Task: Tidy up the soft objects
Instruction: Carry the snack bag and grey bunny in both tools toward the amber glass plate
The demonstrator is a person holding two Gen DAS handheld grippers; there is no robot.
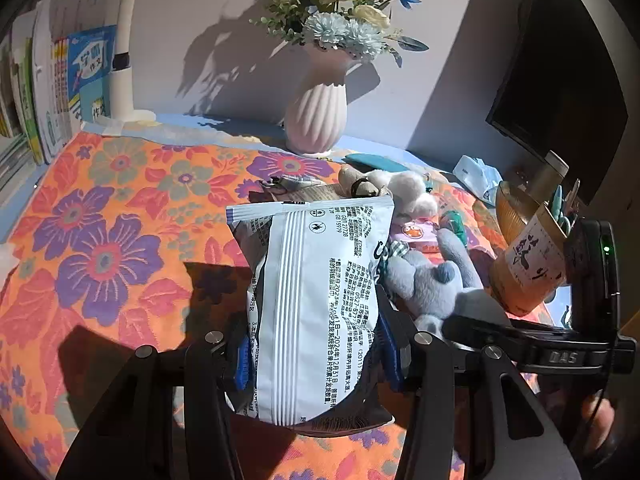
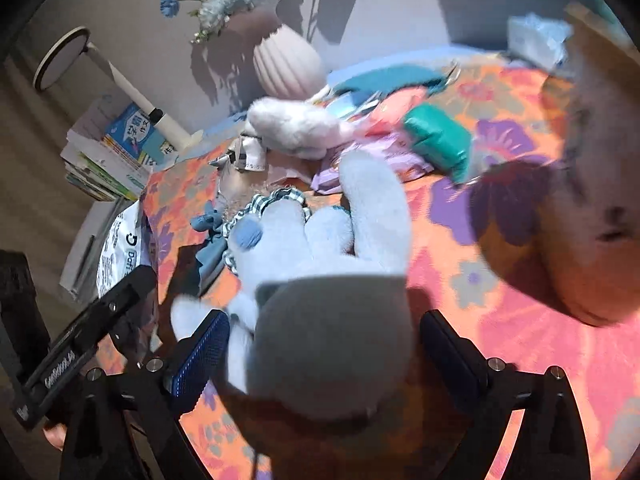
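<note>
Left gripper [image 1: 316, 356] clamping snack bag [image 1: 316, 300], floral tablecloth [image 1: 120, 240], white wall [image 1: 224, 12]

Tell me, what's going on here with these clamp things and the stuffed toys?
A person is tidying soft things on a flowered tablecloth, a handheld gripper in each hand. The left gripper is clamped on a white printed packet, holding it upright. The right gripper is spread wide around a grey-blue plush toy lying on the cloth, not squeezing it. More plush toys and packets lie behind.
</note>
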